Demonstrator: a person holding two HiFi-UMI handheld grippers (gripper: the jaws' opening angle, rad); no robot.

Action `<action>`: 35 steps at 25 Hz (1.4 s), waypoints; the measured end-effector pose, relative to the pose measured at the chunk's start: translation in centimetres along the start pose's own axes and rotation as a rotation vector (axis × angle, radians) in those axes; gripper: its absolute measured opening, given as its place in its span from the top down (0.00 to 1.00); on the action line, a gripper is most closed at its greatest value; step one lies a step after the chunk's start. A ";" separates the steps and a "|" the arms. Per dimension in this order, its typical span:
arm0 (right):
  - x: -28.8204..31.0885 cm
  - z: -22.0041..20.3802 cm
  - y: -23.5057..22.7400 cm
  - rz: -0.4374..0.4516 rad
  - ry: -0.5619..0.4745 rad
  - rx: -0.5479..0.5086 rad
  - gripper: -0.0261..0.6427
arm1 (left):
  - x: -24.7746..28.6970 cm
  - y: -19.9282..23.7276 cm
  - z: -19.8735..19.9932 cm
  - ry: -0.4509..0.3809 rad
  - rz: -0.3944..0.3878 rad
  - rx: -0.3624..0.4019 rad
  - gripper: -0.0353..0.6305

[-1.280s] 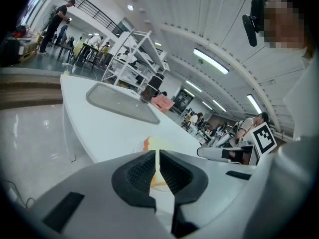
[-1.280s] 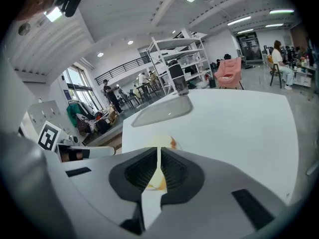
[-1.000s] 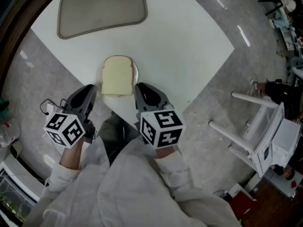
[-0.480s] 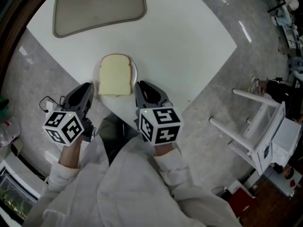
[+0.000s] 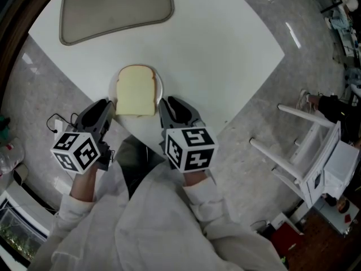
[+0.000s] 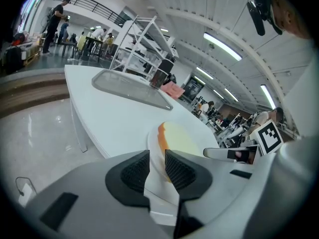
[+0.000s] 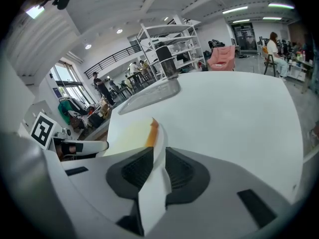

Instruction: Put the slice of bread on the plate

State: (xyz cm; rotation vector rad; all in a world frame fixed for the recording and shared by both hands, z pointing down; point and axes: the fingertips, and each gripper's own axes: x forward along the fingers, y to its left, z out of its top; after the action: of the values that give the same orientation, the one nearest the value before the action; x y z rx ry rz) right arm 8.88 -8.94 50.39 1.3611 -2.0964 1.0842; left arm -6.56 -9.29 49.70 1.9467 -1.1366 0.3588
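A pale slice of bread (image 5: 136, 90) lies on a small white plate (image 5: 160, 82) near the closest corner of the white table (image 5: 225, 49). My left gripper (image 5: 109, 110) is shut on the plate's left rim, and my right gripper (image 5: 164, 109) is shut on its right rim. In the left gripper view the plate rim (image 6: 153, 151) sits pinched between the dark pads (image 6: 135, 172), with the bread (image 6: 178, 138) beyond. The right gripper view shows the same grip on the rim (image 7: 160, 142), with the bread (image 7: 130, 132) to its left. Whether the plate rests on the table or hangs above it I cannot tell.
A grey rounded tray (image 5: 115, 7) lies at the far side of the table. A white frame stand (image 5: 313, 151) is on the grey floor to the right. Cables and clutter lie at the left edge (image 5: 11, 151). The table's edges fall away close on both sides of the plate.
The plate with the bread and both grippers have drifted slightly to the left in the view. Both grips on the rim are unchanged.
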 end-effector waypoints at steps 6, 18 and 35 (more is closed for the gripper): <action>0.5 -0.3 0.2 0.005 0.018 0.009 0.87 | 0.2 0.0 -0.3 0.021 -0.002 -0.011 0.82; 1.3 -0.7 0.6 0.028 0.037 0.040 0.87 | 0.4 0.5 -1.1 0.064 -0.008 -0.032 0.81; 1.5 -0.7 0.5 0.043 0.051 0.056 0.87 | 1.2 0.5 -0.8 0.053 -0.047 -0.048 0.83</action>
State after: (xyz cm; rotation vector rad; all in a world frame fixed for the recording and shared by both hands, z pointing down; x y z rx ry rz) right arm 7.72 -9.14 51.73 1.3052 -2.0822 1.1911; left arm -6.16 -9.44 51.17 1.9074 -1.0548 0.3530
